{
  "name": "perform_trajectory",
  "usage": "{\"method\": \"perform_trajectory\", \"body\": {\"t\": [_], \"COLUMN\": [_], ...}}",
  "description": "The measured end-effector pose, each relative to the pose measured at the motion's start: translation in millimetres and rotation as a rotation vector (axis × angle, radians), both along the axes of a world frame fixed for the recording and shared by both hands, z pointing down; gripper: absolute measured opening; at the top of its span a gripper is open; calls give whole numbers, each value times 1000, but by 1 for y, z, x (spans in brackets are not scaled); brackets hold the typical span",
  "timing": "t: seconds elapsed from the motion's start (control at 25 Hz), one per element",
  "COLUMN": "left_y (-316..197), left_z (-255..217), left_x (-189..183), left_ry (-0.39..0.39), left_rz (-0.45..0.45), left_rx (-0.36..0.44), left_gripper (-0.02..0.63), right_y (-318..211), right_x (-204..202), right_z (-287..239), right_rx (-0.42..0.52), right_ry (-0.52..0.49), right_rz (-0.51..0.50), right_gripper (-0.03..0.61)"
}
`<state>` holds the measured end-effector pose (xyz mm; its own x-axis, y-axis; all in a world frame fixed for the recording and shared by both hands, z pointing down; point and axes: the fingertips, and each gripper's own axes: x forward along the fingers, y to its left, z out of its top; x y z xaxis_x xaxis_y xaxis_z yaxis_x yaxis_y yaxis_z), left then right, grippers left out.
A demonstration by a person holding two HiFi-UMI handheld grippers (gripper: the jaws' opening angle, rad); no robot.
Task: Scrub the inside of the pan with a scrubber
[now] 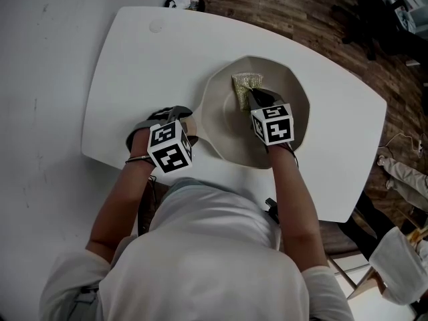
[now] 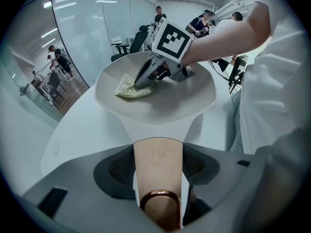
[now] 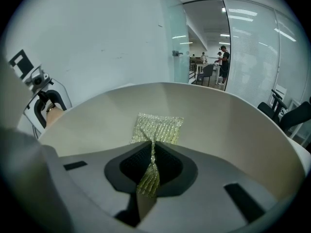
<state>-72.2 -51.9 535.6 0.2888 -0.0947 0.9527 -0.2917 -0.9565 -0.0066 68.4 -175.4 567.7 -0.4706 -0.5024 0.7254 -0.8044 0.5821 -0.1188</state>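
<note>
1 cream pan is recorded standing upright on the white table, with its handle turned toward the person. Inside it, on the far part of the floor, 1 gold-green mesh scrubber is seen lying flat, apparently in contact with the surface, with its near edge gathered into a thin fold. That fold is pinched between the 2 jaws of the right gripper, which are brought almost together on it, so the scrubber and nothing else is held. The wooden handle, with a copper ring at its end, is clamped by the left gripper. Its jaws stand wide, but the pads are pressed on both sides of the wood, so the pan is steadied. Step judged: scrubbing about to begin or just under way. No residue can be made out in the pan, so progress cannot be judged. Risks noted: (1) only a narrow fold is held, so drag on the pan floor could pull the scrubber out of the jaws; (2) if the right gripper is pressed too low, its hard tips rather than the mesh could be rubbed on the coating; (3) sideways strokes against the sloped wall could swing or tip the pan, should the left hold be slackened.
</note>
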Motion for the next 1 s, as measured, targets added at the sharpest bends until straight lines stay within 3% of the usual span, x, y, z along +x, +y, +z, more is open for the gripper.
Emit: {"method": "perform_trajectory", "body": {"t": [0.44,1.0], "left_y": [1,0], "left_z": [0,1], "left_x": [1,0], "left_ry": [1,3], "left_rz": [8,13], "left_rx": [4,3], "left_gripper": [262,262], "right_y": [4,31], "right_x": [-17,-51], "right_z": [3,4], "right_rx": [1,-30], "right_ry": [36,59], "right_rz": [-48,-182], "right_gripper": [37,37]}}
